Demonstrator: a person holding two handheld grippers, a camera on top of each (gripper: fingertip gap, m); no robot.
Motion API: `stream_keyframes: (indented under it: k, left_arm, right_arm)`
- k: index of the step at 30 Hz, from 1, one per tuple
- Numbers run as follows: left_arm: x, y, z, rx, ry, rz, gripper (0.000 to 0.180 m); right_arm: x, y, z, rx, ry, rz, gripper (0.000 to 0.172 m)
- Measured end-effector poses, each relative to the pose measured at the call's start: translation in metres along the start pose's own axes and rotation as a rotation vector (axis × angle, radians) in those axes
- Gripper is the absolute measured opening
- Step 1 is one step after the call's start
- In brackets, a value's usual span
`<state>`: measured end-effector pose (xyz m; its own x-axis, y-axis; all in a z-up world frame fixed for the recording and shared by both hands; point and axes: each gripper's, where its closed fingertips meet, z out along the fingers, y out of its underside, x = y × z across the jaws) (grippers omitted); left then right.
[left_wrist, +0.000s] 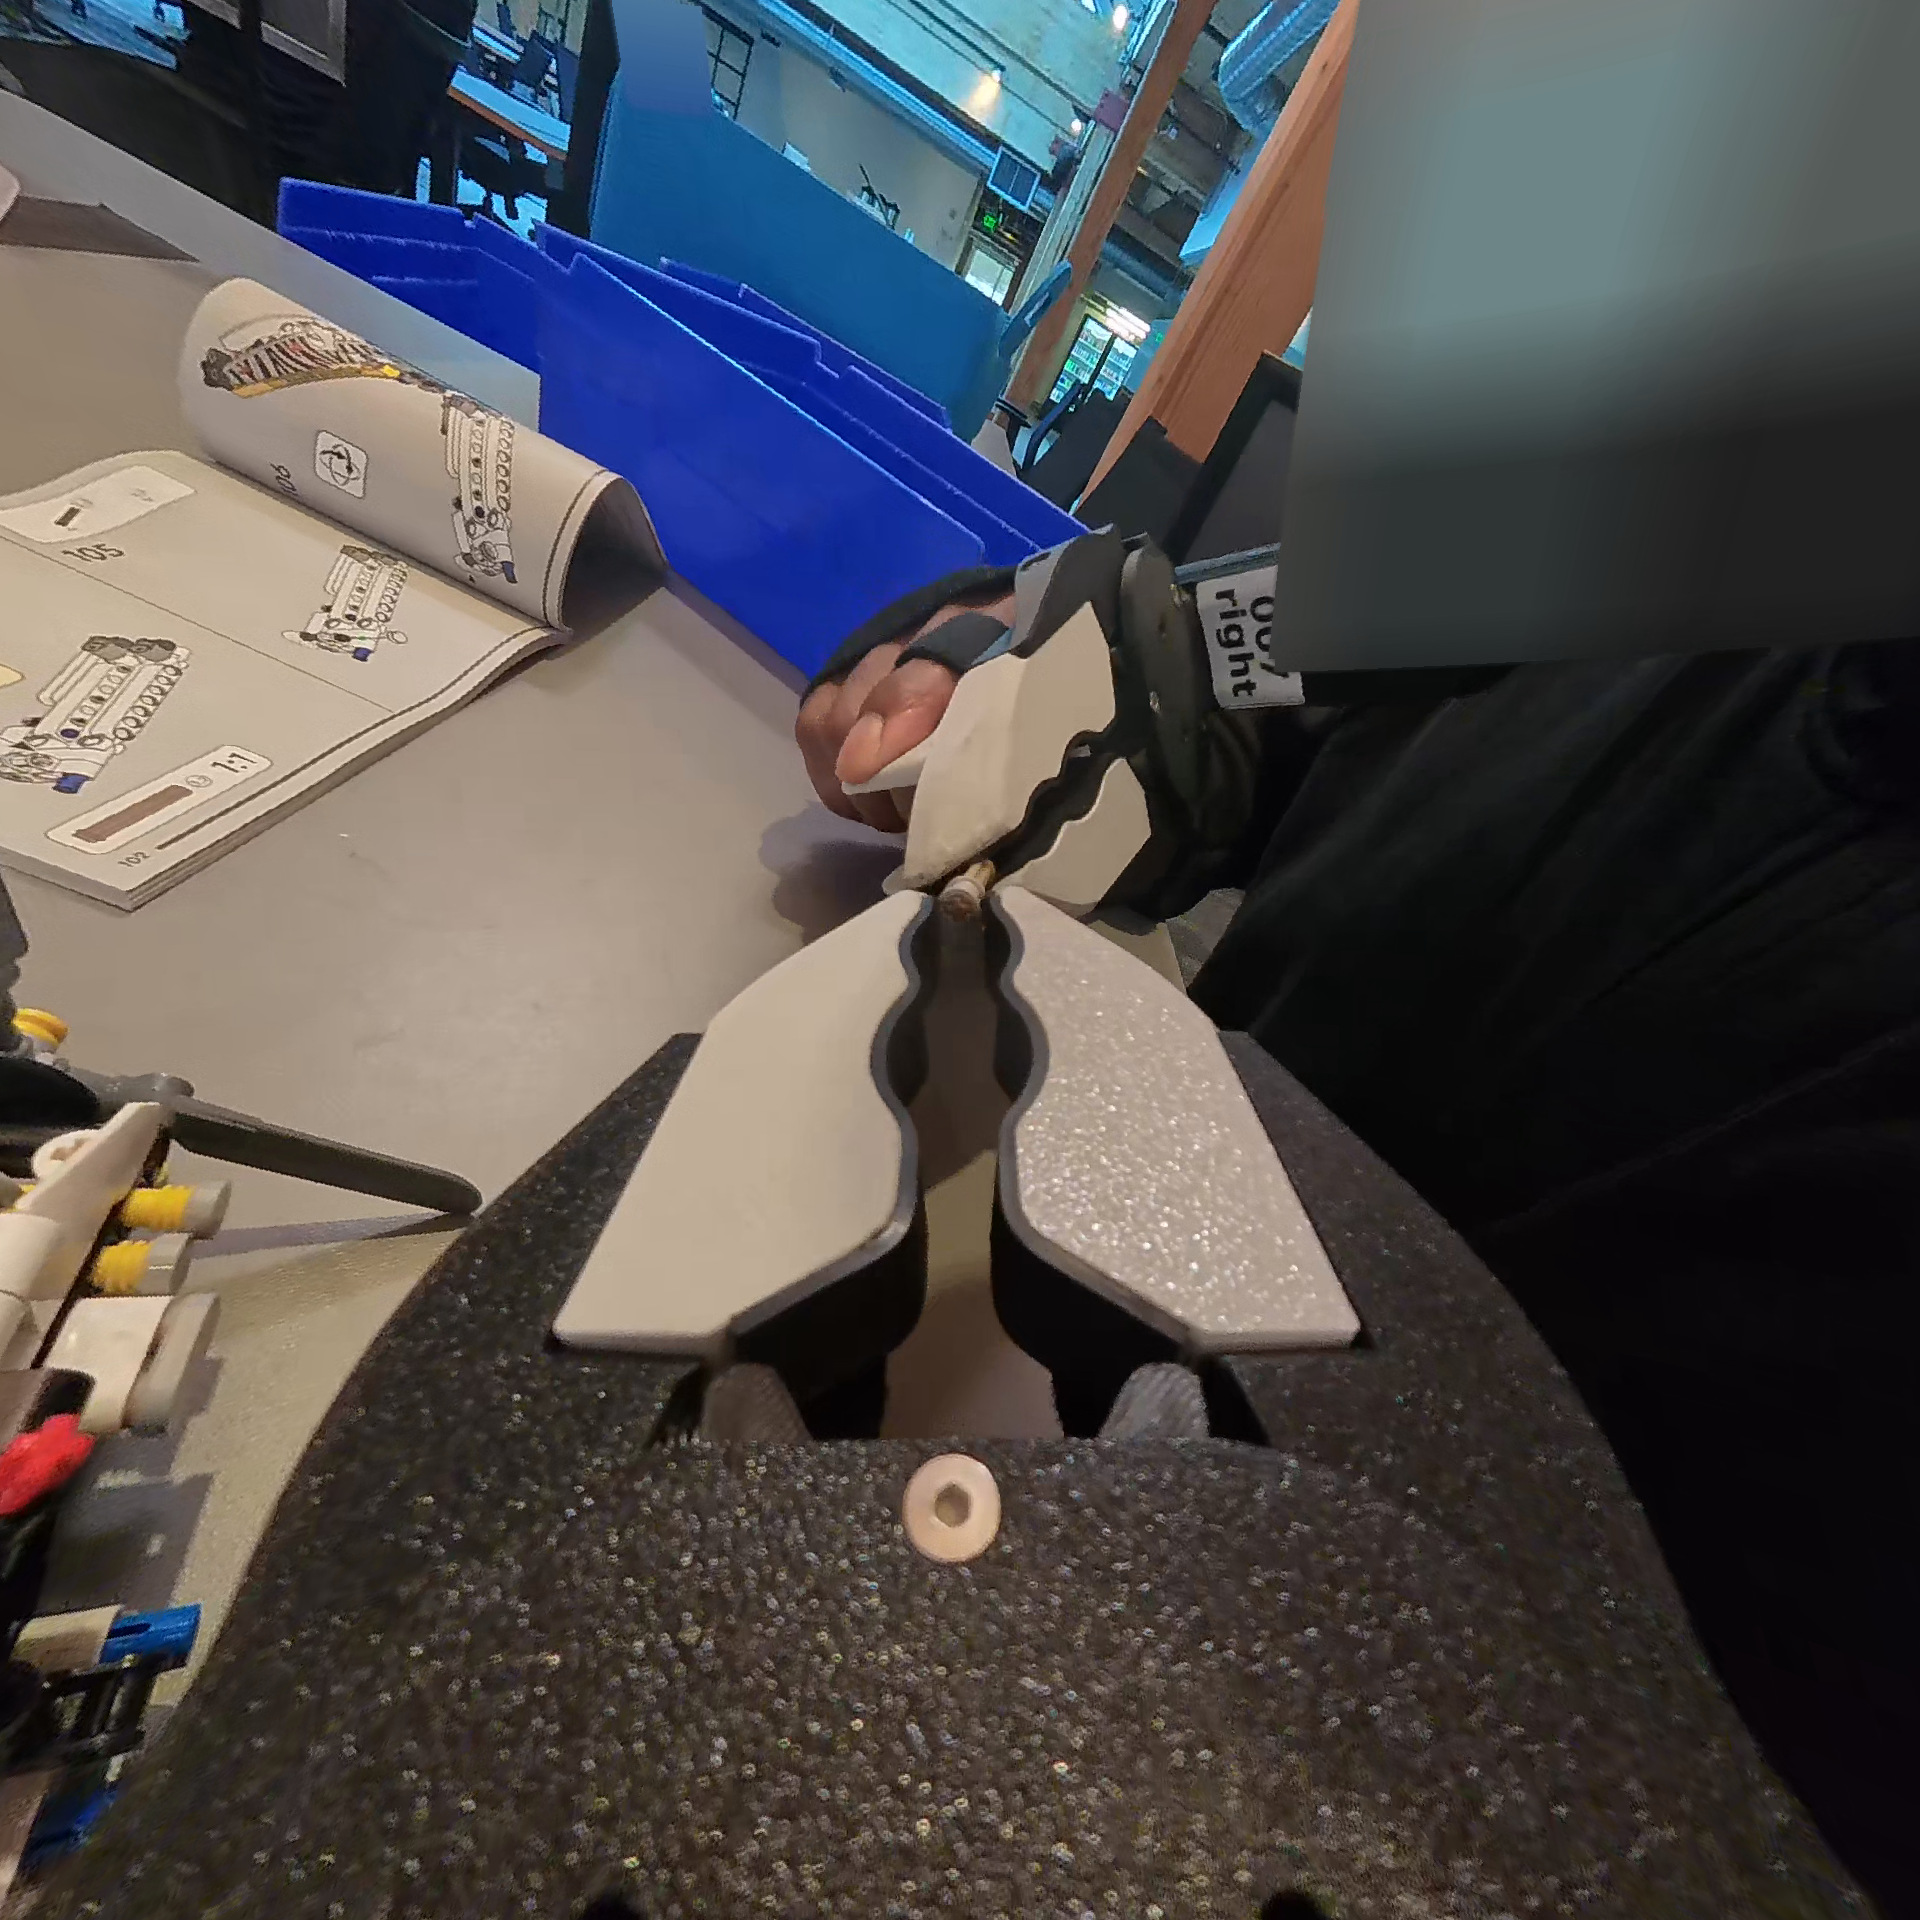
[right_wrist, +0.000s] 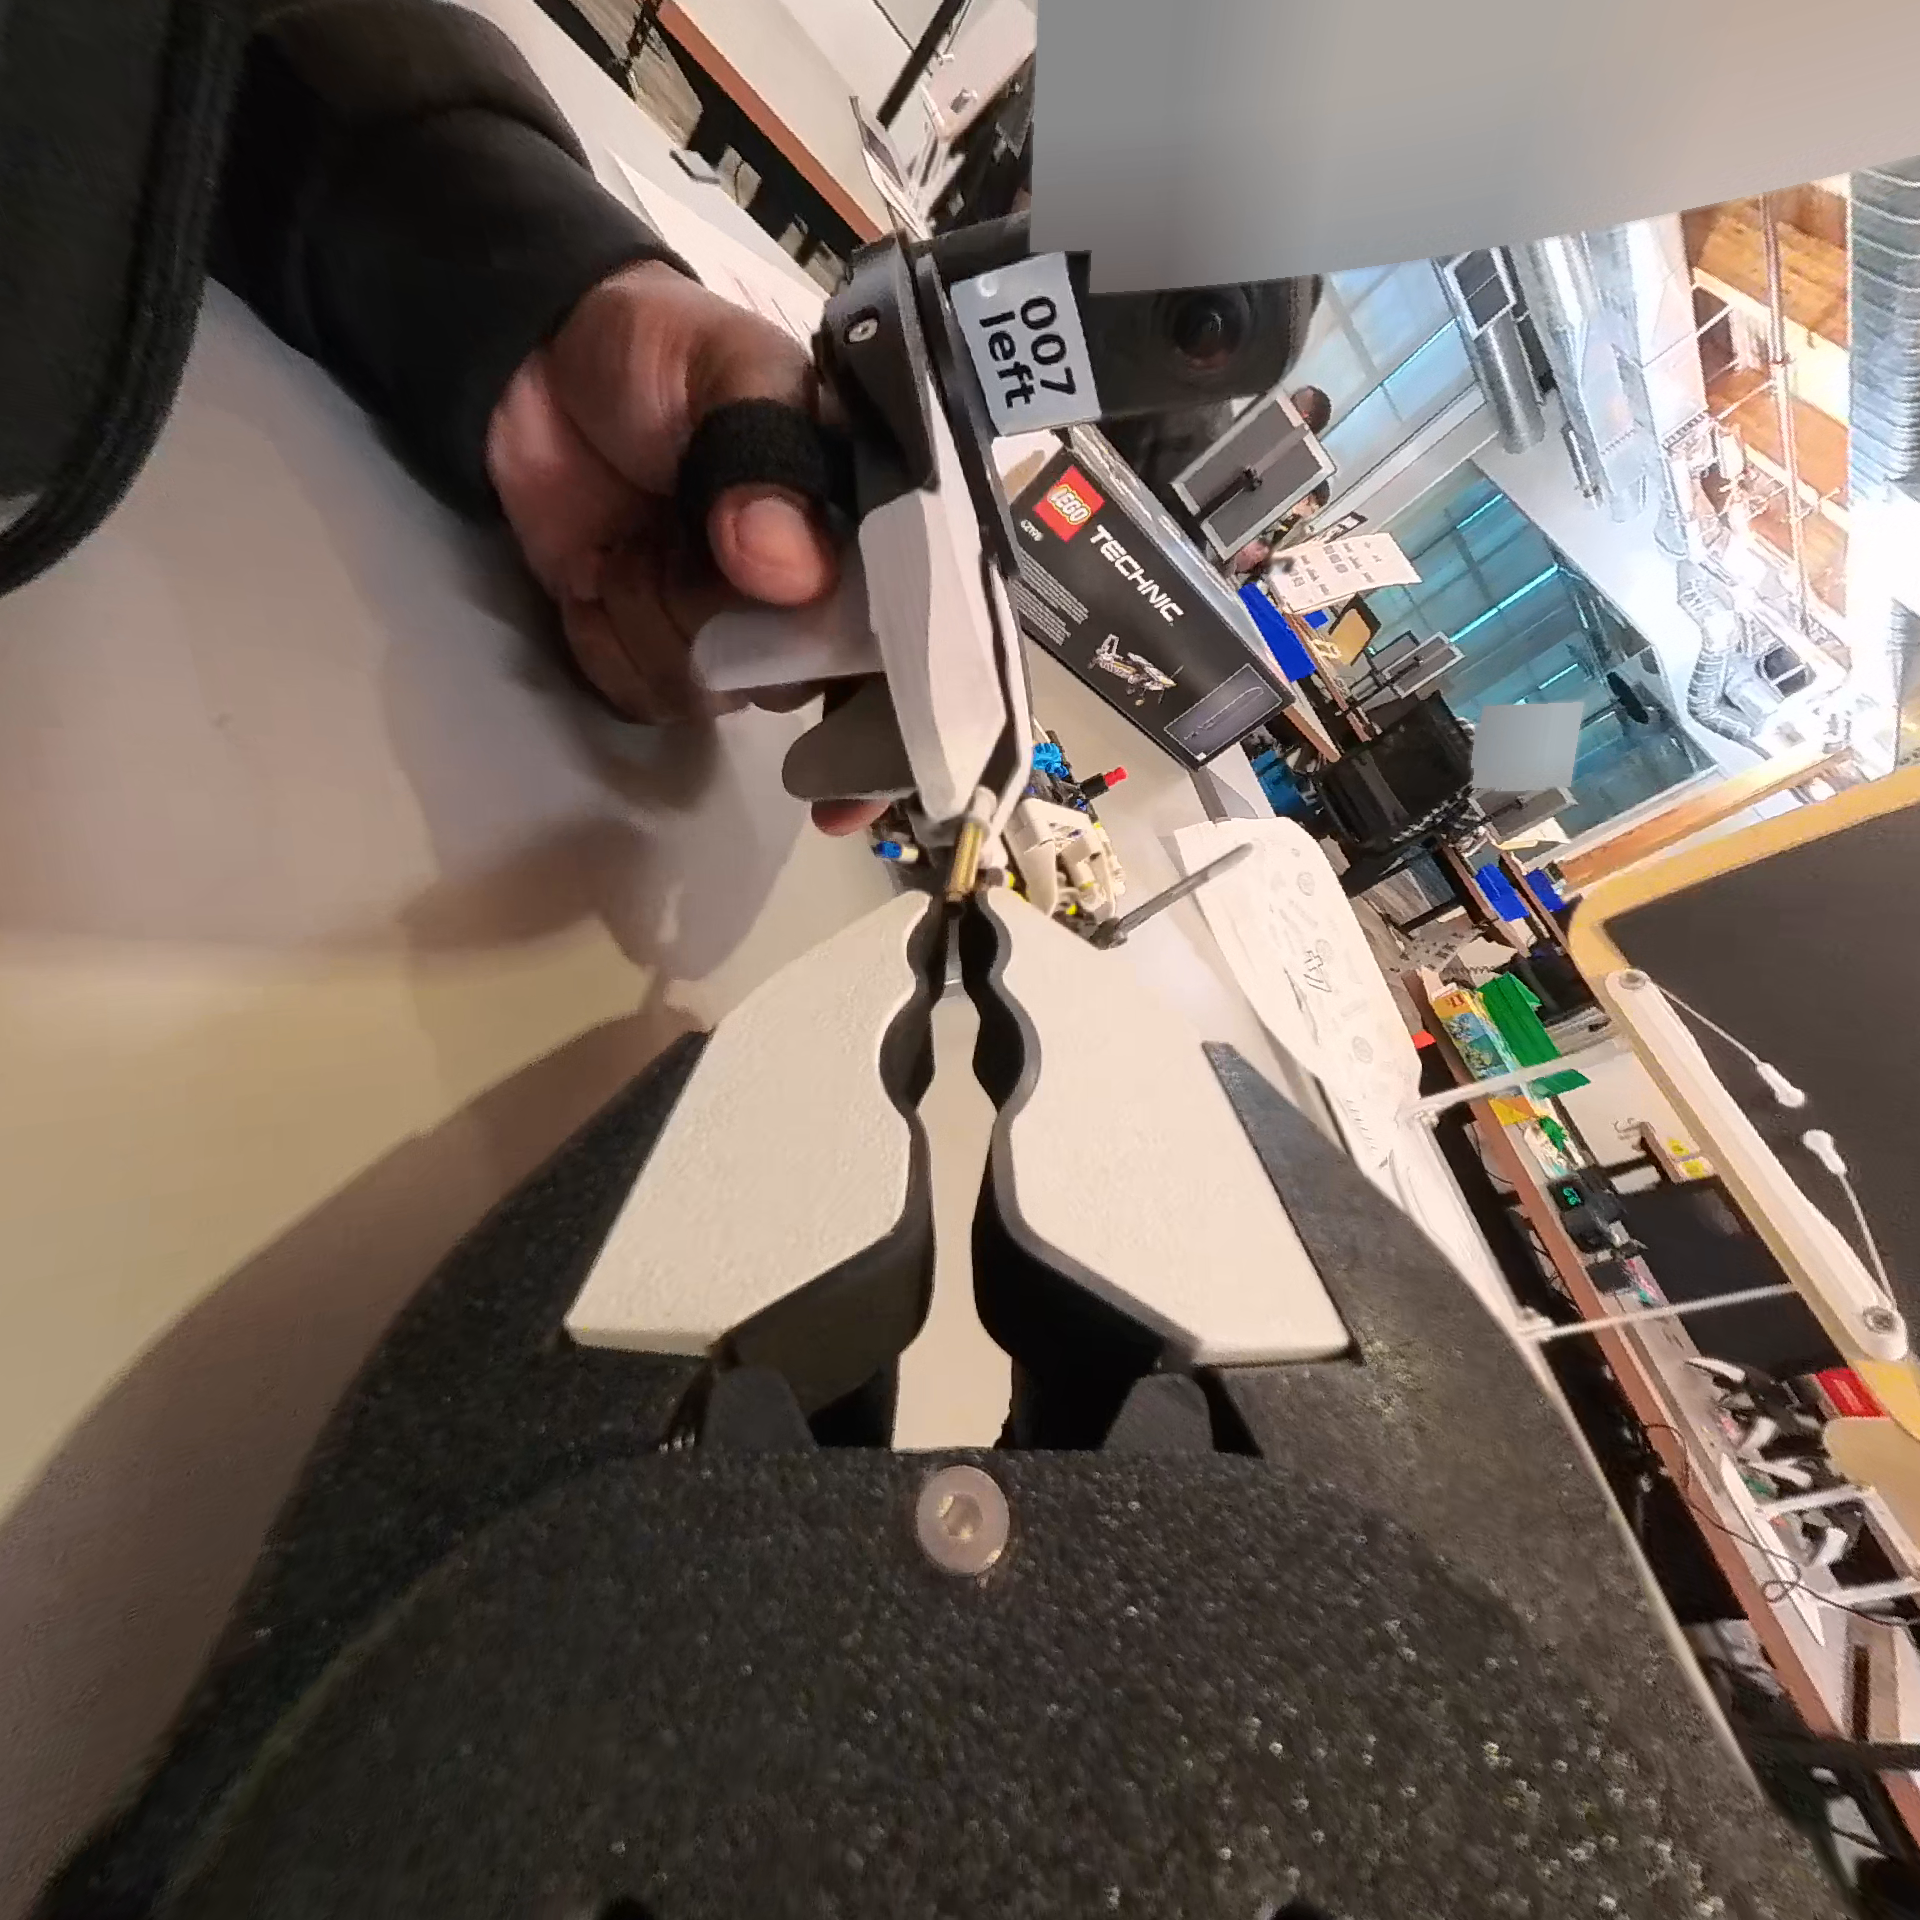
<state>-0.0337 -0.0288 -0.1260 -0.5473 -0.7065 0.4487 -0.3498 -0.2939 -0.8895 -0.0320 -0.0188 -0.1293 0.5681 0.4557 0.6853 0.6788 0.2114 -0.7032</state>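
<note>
My left gripper (left_wrist: 961, 912) and my right gripper (right_wrist: 954, 920) meet tip to tip above the grey table (left_wrist: 468, 987). The right gripper is shut on one end of a thin tan pin (right_wrist: 966, 857). The pin's other end reaches the left gripper (right_wrist: 982, 810), which is shut on a small light-grey sleeve piece (left_wrist: 966, 885) around the pin. In the left wrist view the right gripper (left_wrist: 971, 873) comes in from above, held by a hand (left_wrist: 883, 717). A hand (right_wrist: 644, 488) also holds the left gripper.
An open instruction booklet (left_wrist: 260, 644) lies at the far left, with blue bins (left_wrist: 727, 416) behind it. A partly built brick model (left_wrist: 94, 1299) with a long dark grey blade (left_wrist: 312, 1158) stands at the left. A dark product box (right_wrist: 1132, 613) stands behind the model (right_wrist: 1070, 842). Both grippers' tips are close together, under 4 cm apart.
</note>
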Motion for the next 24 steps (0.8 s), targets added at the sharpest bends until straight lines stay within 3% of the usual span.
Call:
stream_keyframes:
  k: [17,21,24]
  left_arm:
    - [0.024,0.011,0.000,-0.064,0.075,0.079,0.009]
    - [0.003,-0.016,-0.037,0.123,0.051,-0.055,0.001]
    - [0.006,-0.010,-0.034,0.104,0.025,0.005,0.001]
  right_arm:
    - [-0.021,-0.014,-0.018,0.005,0.016,0.089,0.003]
    - [-0.010,-0.010,-0.042,0.041,0.064,0.215,0.003]
    - [-0.010,-0.008,-0.046,0.032,0.081,0.226,0.003]
